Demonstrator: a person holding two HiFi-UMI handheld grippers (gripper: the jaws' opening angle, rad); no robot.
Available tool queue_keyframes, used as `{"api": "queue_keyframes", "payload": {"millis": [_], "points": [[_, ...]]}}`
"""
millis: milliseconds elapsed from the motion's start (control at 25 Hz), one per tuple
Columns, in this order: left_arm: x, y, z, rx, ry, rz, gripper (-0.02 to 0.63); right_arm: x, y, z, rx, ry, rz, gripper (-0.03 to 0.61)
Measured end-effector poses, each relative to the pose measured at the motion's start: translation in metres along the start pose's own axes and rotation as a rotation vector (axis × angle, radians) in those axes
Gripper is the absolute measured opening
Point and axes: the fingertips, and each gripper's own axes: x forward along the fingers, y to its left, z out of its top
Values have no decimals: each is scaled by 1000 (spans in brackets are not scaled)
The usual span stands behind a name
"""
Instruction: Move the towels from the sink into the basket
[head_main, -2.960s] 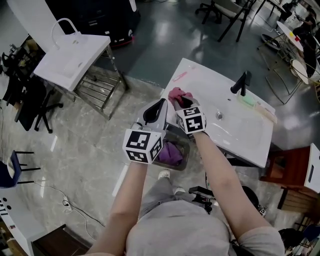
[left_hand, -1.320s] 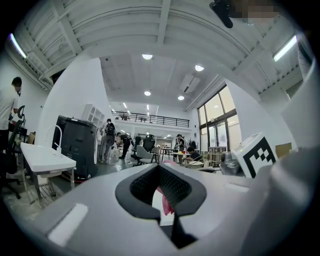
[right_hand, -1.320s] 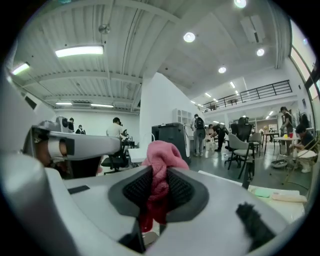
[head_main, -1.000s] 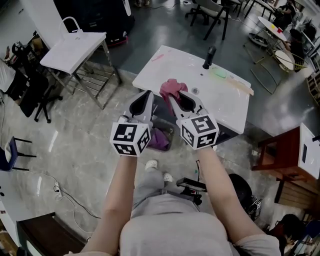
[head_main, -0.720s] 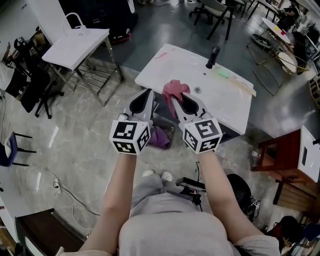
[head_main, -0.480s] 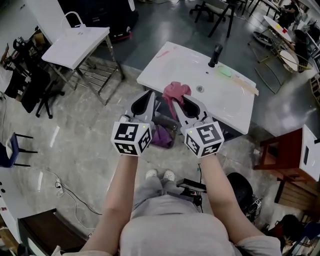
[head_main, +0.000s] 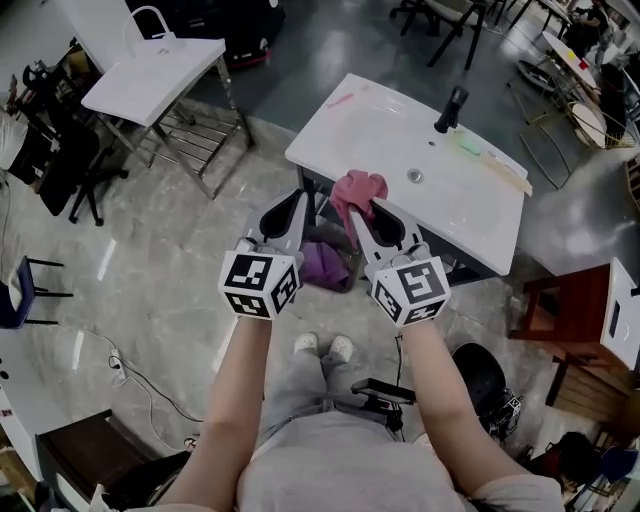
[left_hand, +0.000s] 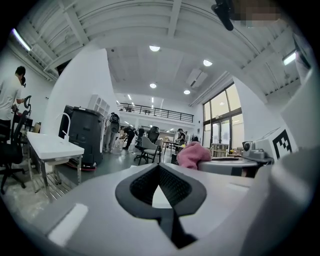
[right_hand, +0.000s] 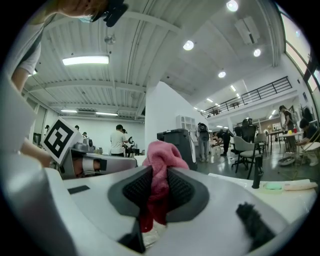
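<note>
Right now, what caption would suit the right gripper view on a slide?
Right gripper pinches a pink towel between its jaws, a black faucet standing off to the right.

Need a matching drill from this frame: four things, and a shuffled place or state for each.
Things:
1. pink towel
2. purple towel
3. left hand-held gripper
4. black faucet

Places and states:
A. lying in the basket on the floor
B. standing on the far side of the sink
C. jaws together, nothing between them
D. clamped in the right hand-held gripper

Pairs: 1-D, 2-A, 3-C, 4-B
</note>
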Motion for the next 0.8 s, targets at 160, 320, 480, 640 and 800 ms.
{"api": "queue_keyframes", "payload": {"millis": [160, 320, 480, 640, 800], "points": [[4, 6, -18, -8, 18, -10, 6, 8, 6, -16, 5, 10, 15, 81], [6, 16, -36, -21, 39, -2, 6, 16, 15, -34, -9, 52, 31, 81], [6, 24, -59, -48, 57, -1, 6, 22, 22, -59, -9, 93, 47, 83], [7, 28, -85, -71, 77, -6, 6, 28, 25, -92, 2, 139, 56, 84], [6, 36, -111, -87, 91, -1, 6, 33, 30, -132, 15, 202, 68, 84]]}}
